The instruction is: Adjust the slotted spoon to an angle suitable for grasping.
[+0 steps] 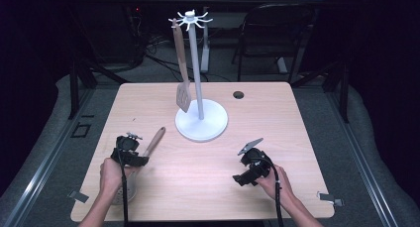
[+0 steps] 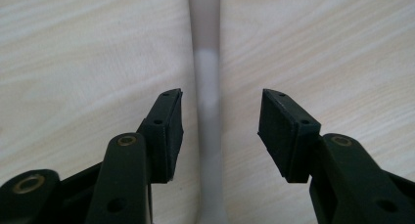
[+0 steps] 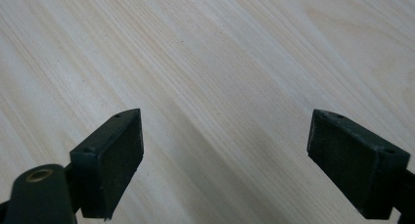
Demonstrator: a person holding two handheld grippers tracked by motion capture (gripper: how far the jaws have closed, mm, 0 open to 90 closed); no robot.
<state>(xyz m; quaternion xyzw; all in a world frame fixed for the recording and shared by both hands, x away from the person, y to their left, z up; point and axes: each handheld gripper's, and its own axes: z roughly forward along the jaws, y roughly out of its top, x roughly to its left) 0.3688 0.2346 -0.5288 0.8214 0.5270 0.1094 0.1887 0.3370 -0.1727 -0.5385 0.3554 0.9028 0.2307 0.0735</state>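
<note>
- Pale wood-grain worktop [image 1: 148, 100] carries a white round-based stand [image 1: 200, 119]; a slotted wooden spatula [image 1: 181, 68] hangs there.
- Left gripper [image 2: 220, 126], jaws apart, straddles a smooth grey handle [image 2: 208, 77].
- Right gripper [image 3: 225, 160] gapes wide over bare wood.

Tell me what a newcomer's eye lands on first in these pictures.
First, the tall white hook stand on its round base at the middle of the wooden table, with a wooden slotted spatula hanging from one hook at its left. Next, the left gripper, jaws open either side of a pale utensil handle lying near the table's front left, and the right gripper open over bare wood.
</note>
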